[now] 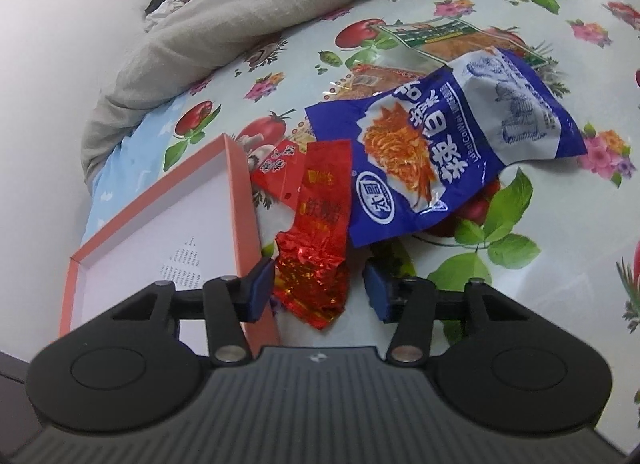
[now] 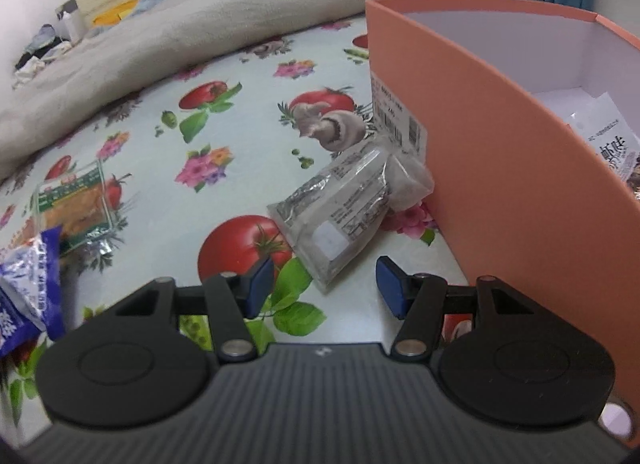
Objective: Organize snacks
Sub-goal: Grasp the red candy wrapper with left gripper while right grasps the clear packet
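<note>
Glossy crinkled red foil packet [image 1: 316, 264], shiny blue plastic bag [image 1: 432, 159], matt orange cardboard box [image 2: 500, 151], slick printed tablecloth [image 2: 168, 167], soft grey blanket [image 2: 248, 11].

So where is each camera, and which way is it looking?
Left wrist: sits on the left gripper, looking forward over its open blue fingers at a red foil packet beside a shallow orange lid.
Right wrist: sits on the right gripper, open, facing a silver packet by the orange box.
Both show the blue snack bag and the fruit-print tablecloth.
</note>
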Action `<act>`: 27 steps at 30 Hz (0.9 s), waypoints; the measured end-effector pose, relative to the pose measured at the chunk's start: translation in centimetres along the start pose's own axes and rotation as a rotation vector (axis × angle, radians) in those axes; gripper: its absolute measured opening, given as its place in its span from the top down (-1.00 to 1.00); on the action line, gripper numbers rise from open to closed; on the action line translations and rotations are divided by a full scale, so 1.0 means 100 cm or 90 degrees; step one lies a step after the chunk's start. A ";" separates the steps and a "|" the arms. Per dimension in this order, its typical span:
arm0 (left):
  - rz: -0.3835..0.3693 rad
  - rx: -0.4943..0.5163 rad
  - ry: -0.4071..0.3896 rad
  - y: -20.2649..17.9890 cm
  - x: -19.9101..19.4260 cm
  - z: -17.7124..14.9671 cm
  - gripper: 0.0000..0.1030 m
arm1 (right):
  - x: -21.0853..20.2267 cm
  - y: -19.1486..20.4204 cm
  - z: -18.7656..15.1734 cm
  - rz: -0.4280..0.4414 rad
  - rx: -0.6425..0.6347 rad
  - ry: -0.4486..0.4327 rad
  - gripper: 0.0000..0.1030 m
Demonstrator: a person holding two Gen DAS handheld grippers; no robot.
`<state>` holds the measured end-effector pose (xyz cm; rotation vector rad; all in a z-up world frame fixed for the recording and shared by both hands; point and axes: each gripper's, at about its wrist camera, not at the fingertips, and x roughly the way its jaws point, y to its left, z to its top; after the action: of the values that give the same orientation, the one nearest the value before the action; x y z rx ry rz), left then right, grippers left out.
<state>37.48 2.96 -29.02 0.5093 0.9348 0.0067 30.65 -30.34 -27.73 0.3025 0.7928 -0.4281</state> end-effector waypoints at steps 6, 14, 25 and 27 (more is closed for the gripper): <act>-0.006 0.009 0.004 0.004 0.003 0.000 0.19 | 0.006 0.001 0.005 -0.005 0.008 -0.016 -0.14; -0.010 0.003 -0.004 0.002 0.000 0.000 0.31 | 0.019 -0.002 0.010 -0.005 0.001 -0.026 -0.15; -0.014 -0.033 -0.014 0.007 -0.014 -0.006 0.52 | 0.006 -0.005 0.009 0.021 -0.020 -0.020 0.21; -0.019 -0.041 -0.017 0.008 -0.018 -0.006 0.53 | 0.000 -0.005 0.005 0.029 -0.023 -0.016 0.24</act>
<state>36.08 3.50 -27.65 0.4350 0.9129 0.0036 30.68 -31.01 -27.45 0.2799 0.7678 -0.3742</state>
